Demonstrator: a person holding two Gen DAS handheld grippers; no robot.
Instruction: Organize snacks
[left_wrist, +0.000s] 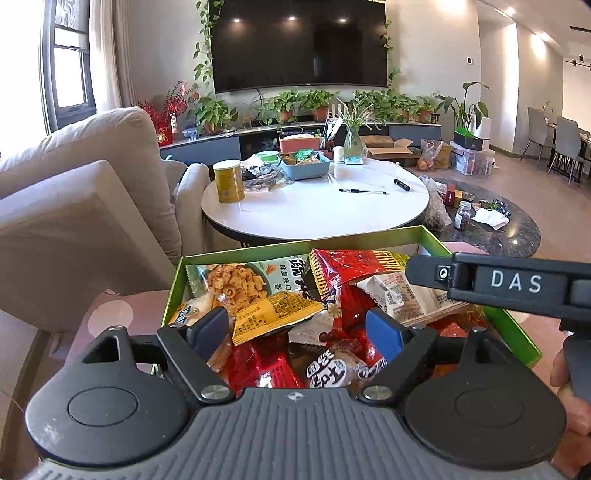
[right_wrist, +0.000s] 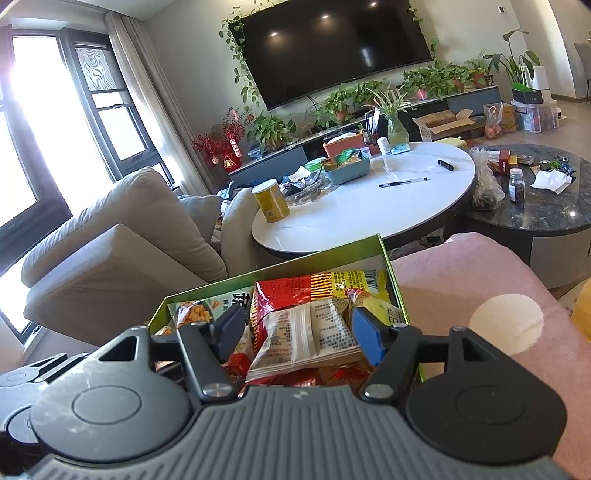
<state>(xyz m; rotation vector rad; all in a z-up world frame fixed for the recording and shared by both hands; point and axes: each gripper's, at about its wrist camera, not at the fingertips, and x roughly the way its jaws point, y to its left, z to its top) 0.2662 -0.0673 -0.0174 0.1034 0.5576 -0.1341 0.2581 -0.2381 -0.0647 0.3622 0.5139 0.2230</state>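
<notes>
Left wrist view looks down into a shallow green cardboard box (left_wrist: 177, 291) crammed with snack packets, which sits on a pink cushioned seat (left_wrist: 114, 310). The left gripper (left_wrist: 301, 328) hangs over the pile with its jaws spread wide, gripping nothing — the dark finger on one side, the blue-padded finger (left_wrist: 384, 334) on the other. Between them lie a yellow crinkled snack packet (left_wrist: 273, 314) and red foil packets (left_wrist: 258, 363). Further back in the box rests a pale green packet printed with fried curls (left_wrist: 236, 280), and beside it a large red-and-yellow striped bag (left_wrist: 343, 266). The right gripper (left_wrist: 498, 284), black and marked "DAS", reaches in from the right edge over the box's far corner.

Right wrist view shows the right gripper (right_wrist: 299, 332) also released, its fingers apart on either side of a white packet with small printed text (right_wrist: 306, 339) without closing on it; whether the pads touch it I cannot tell. The packet lies on top of the pile, near the box's right wall (right_wrist: 391, 280).

Beyond the box stands a round white table (right_wrist: 369, 214) carrying a yellow cylindrical canister (right_wrist: 271, 201), a blue plastic basket (right_wrist: 349, 168) and a black pen (right_wrist: 402, 182) — a beige sofa (right_wrist: 122, 240) is to its left.
</notes>
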